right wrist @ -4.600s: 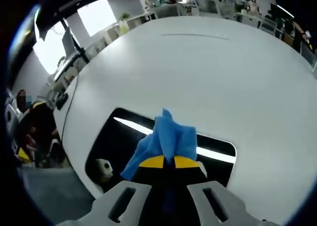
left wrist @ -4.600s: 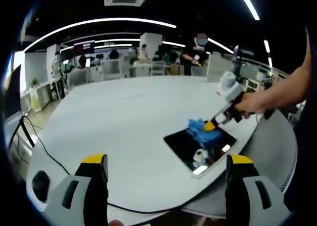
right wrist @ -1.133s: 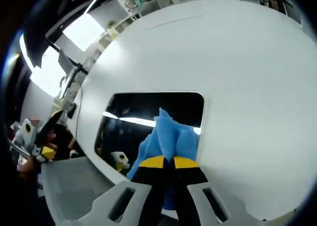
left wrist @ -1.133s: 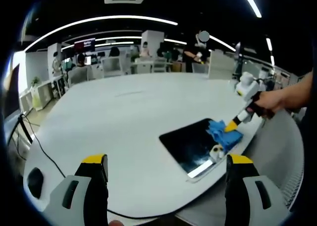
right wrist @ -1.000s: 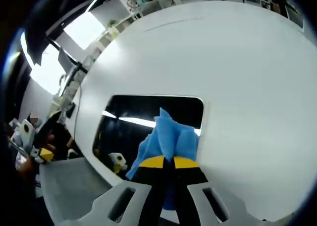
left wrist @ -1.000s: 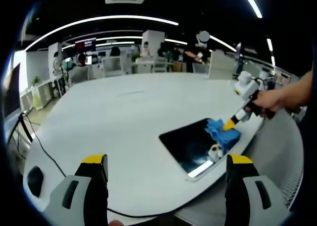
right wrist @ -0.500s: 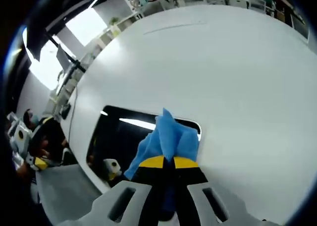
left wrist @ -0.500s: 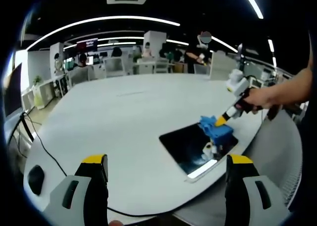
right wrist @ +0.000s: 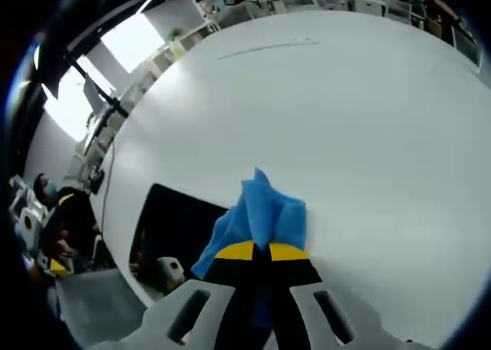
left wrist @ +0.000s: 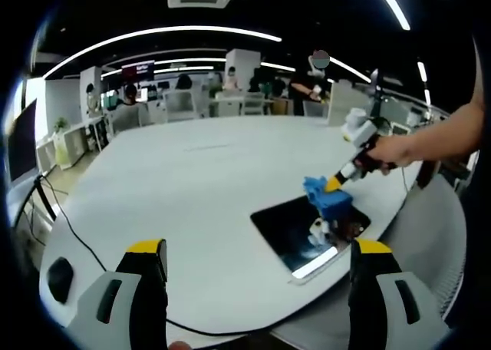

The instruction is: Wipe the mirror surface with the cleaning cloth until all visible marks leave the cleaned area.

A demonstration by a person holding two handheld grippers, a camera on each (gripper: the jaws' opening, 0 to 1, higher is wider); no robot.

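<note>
Right gripper clamps the blue cloth at the mirror far edge on the white table, left gripper wide open, empty; risk: cloth sliding onto bare table, leaving marks unwiped.

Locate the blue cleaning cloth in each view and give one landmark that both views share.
Left gripper view: the blue cleaning cloth sits right of centre, at the far edge of the mirror, pinched by the right gripper.
Right gripper view: the cloth sits at lower centre, just above that view's own shut jaws.
Shared landmark: the dark mirror on the white table.
</note>
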